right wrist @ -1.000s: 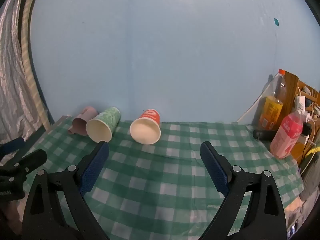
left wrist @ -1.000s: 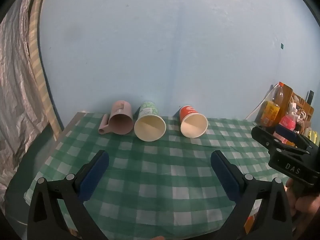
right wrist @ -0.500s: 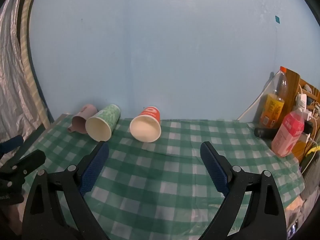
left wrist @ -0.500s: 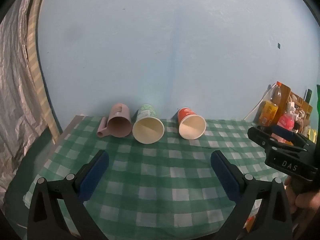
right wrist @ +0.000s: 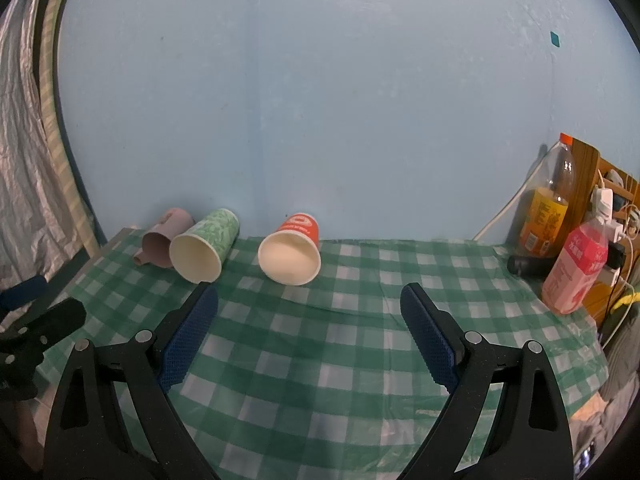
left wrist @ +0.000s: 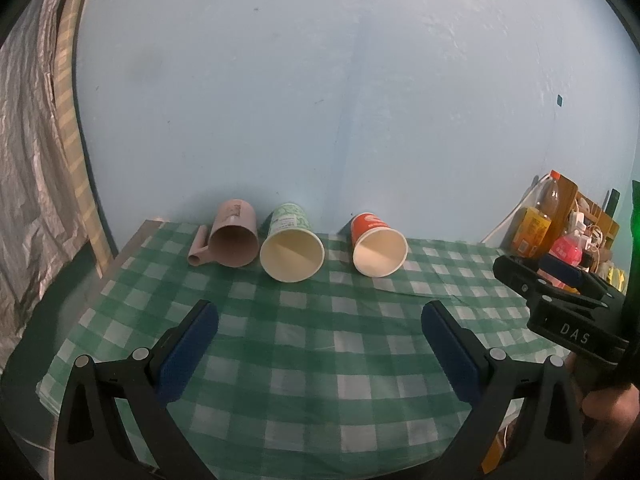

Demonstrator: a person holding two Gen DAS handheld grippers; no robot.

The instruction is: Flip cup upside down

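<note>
Three cups lying on their sides, both claws hanging apart and holding nothing.

The pink plastic handled mug [left wrist: 234, 240], green-patterned paper cup [left wrist: 291, 249] and red paper cup [left wrist: 378, 245] are resting along the green checked tabletop [left wrist: 320, 344] at 12 o'clock, well apart from the left claw [left wrist: 320, 354] and right claw [right wrist: 309, 338].
</note>
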